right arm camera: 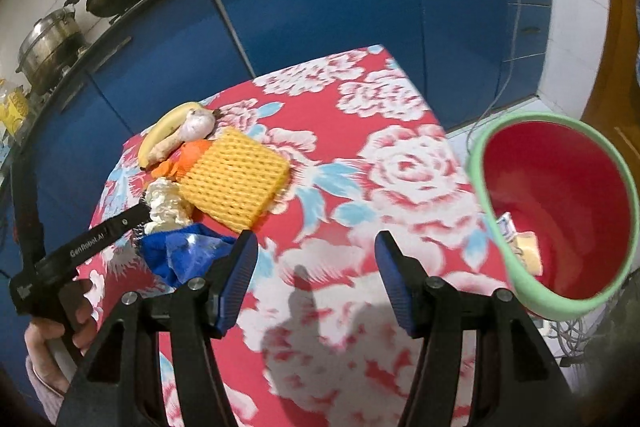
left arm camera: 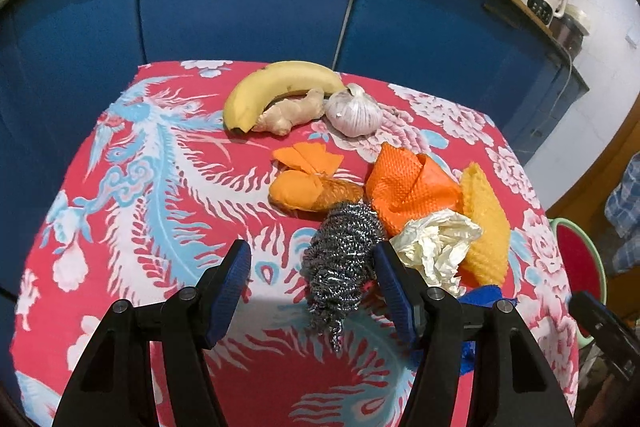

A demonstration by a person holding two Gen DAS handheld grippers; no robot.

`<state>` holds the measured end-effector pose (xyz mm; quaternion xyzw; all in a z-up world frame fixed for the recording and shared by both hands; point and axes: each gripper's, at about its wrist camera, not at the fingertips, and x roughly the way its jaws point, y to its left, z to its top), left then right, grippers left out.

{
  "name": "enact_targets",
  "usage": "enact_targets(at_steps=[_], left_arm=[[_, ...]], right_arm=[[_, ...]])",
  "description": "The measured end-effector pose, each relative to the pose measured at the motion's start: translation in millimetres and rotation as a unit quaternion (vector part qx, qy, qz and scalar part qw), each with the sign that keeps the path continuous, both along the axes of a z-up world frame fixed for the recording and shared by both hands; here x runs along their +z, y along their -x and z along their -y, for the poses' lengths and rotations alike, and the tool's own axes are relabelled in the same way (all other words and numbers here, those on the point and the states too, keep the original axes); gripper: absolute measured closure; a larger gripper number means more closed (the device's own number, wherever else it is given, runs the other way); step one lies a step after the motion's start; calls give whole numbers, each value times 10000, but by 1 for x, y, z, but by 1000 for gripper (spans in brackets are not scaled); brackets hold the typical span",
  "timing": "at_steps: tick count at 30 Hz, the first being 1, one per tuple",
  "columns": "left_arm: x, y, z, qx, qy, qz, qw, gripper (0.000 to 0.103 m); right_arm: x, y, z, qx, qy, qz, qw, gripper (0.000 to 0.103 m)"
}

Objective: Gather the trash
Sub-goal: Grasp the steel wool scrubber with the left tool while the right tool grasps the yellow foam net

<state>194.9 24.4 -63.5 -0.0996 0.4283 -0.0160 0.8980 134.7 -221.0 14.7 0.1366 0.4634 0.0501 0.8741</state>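
Blue cabinets back a red floral tablecloth [left arm camera: 120, 195] where the left gripper [left arm camera: 312, 291], jaws released, straddles a springy, light steel scourer [left arm camera: 340, 259] best pinched mid-coil, while the empty, parted right gripper [right arm camera: 316, 279] has the bin [right arm camera: 500, 239] at 3 o'clock.

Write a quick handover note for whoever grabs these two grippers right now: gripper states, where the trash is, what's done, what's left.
Left gripper: open, jaws around the steel wool scrubber, not clamped.
Right gripper: open, empty, over the tablecloth beside the red bin.
Done: a few scraps already lie in the bin.
Left on the table: scrubber, crumpled white paper, yellow foam net, orange foam net, blue wrapper, orange peel pieces.
Banana, ginger and garlic look like food, probably leave.
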Motion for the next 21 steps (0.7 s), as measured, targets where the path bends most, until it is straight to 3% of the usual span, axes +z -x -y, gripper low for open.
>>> enact_targets(at_steps=[14,21], left_arm=[[-12,-5,-1,-256,369,101,9989,42],[-16,-5,0,-295,380,50,9988,42]], right_arm=[[-33,-54,-39,163,-377,-424,9983,34],[-40,-64,-59,277,-74,-334,9990,34]])
